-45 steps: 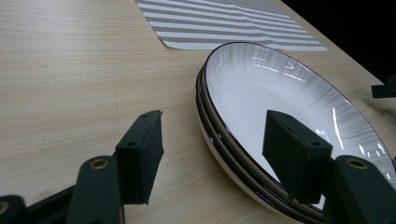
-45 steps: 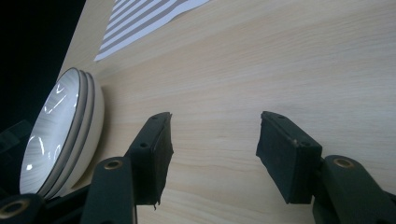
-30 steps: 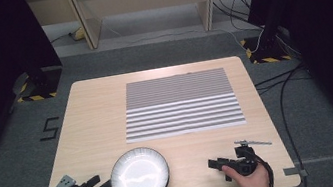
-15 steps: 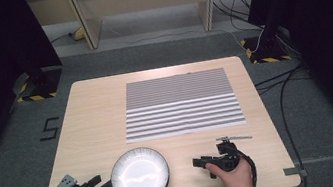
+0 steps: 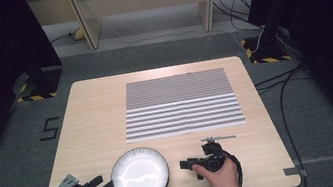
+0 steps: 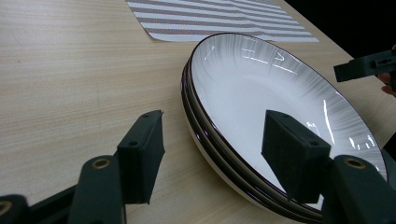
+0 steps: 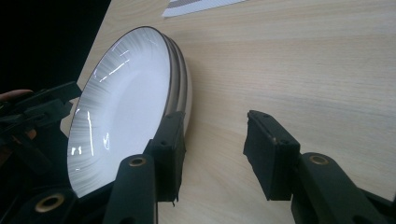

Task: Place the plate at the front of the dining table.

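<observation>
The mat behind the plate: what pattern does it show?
Grey and white stripes on the mat, best in the high view.

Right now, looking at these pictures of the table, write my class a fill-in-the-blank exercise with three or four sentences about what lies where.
1. The plates are stacked ____ high.
2. The left gripper has its jaws ____ around the stack's rim.
3. The placemat carries a pattern of ____.
4. In the high view, the right gripper sits to the ____ of the plates on the table.

Missing words: two; open; stripes; right
</observation>
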`<state>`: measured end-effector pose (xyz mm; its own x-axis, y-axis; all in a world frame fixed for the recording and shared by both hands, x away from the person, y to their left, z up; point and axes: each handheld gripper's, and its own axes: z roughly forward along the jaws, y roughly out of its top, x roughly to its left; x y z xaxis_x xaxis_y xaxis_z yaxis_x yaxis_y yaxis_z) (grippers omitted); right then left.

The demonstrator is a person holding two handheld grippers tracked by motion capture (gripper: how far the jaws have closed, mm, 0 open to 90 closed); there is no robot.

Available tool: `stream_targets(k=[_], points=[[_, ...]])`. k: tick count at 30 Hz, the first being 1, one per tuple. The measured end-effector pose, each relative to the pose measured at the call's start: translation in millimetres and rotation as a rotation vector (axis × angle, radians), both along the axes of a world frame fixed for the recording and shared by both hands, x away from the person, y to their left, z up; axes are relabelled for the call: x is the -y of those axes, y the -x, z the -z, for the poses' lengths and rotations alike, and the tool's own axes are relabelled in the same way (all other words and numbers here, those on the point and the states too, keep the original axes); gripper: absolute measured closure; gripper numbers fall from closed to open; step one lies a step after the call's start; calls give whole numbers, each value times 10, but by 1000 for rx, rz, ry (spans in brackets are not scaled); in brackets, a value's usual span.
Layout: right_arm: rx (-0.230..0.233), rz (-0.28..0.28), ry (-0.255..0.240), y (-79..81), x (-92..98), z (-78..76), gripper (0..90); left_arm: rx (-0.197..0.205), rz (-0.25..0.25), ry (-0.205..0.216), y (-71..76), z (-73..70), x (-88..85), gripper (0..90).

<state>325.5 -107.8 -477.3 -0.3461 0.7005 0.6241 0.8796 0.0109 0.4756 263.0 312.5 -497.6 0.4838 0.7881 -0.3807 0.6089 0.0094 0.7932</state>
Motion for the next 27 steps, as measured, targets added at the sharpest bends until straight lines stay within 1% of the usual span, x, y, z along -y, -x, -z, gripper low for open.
stream_targets(k=[3, 5, 7, 10, 14, 16, 19, 20, 21, 24, 27], points=[[2, -10, -2, -10, -34, 1, 577, -1, 1, -1, -2, 4, -3, 383], [3, -22, 0, -24, -104, -1, 587, -6, 2, 0, -6, 7, -5, 385], [1, -26, 0, -28, -125, -4, 589, -8, 1, 0, -12, 6, -5, 387], [4, -40, 0, -38, -207, -14, 616, -11, -3, 2, -23, 3, -5, 392], [8, -52, -1, -49, -257, -22, 634, -12, -6, -1, -28, 1, -5, 396], [10, -62, -1, -61, -313, -31, 665, -14, -6, 1, -28, 0, -3, 402], [4, -66, 1, -66, -344, -39, 678, -15, -5, 5, -30, 1, 0, 409], [5, -73, 4, -69, -374, -44, 705, -17, -4, 6, -33, 1, 4, 417], [5, -73, 4, -69, -374, -44, 705, -17, -4, 6, -33, 1, 4, 421], [-1, -86, 11, -71, -433, -49, 745, -16, -3, 6, -43, -3, 17, 437], [-7, -93, 13, -72, -458, -48, 761, -18, -3, 5, -48, -8, 17, 450]])
